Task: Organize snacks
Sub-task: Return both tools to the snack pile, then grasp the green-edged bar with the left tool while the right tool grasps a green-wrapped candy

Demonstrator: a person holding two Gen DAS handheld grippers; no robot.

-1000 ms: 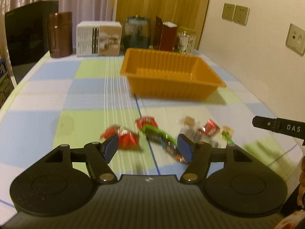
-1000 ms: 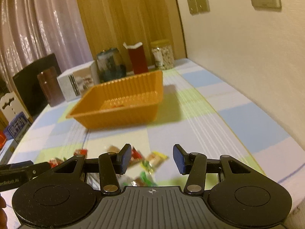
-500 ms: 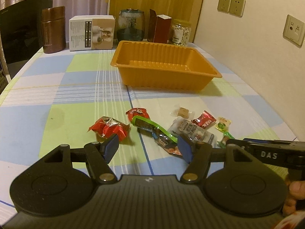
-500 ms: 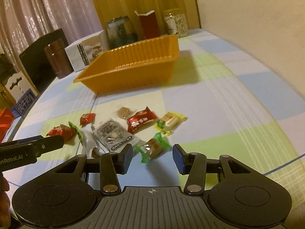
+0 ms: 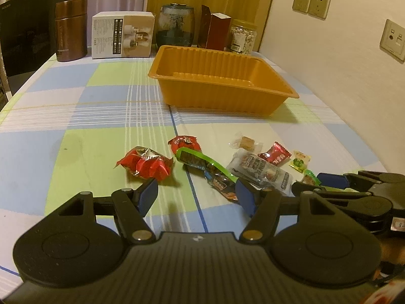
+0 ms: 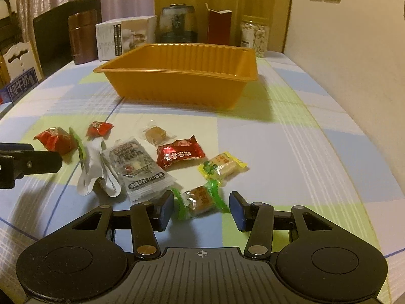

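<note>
An empty orange tray [image 5: 278,91] [image 6: 177,86] sits mid-table. Several wrapped snacks lie in front of it. My left gripper [image 5: 196,195] is open, just short of a red foil candy [image 5: 145,163] and a long green-edged packet [image 5: 202,166]. My right gripper [image 6: 201,207] is open, its fingers on either side of a green-wrapped candy [image 6: 200,198] without touching it. Beyond it lie a yellow candy [image 6: 222,166], a red packet [image 6: 178,152], a grey-white packet [image 6: 138,167] and a small brown candy [image 6: 155,134]. The right gripper also shows in the left wrist view [image 5: 329,181].
A checked cloth [image 5: 88,116] covers the table. At the back stand a brown canister [image 5: 71,30], a white box [image 5: 122,35], a dark jar [image 5: 176,26], a red carton [image 5: 215,31] and a jar of nuts [image 5: 241,36]. A wall [image 5: 341,63] runs along the right side.
Both grippers moved down and closer to the snacks. The right one came forward and leftward until its open fingers flank the green-wrapped candy. Nothing was grasped.
</note>
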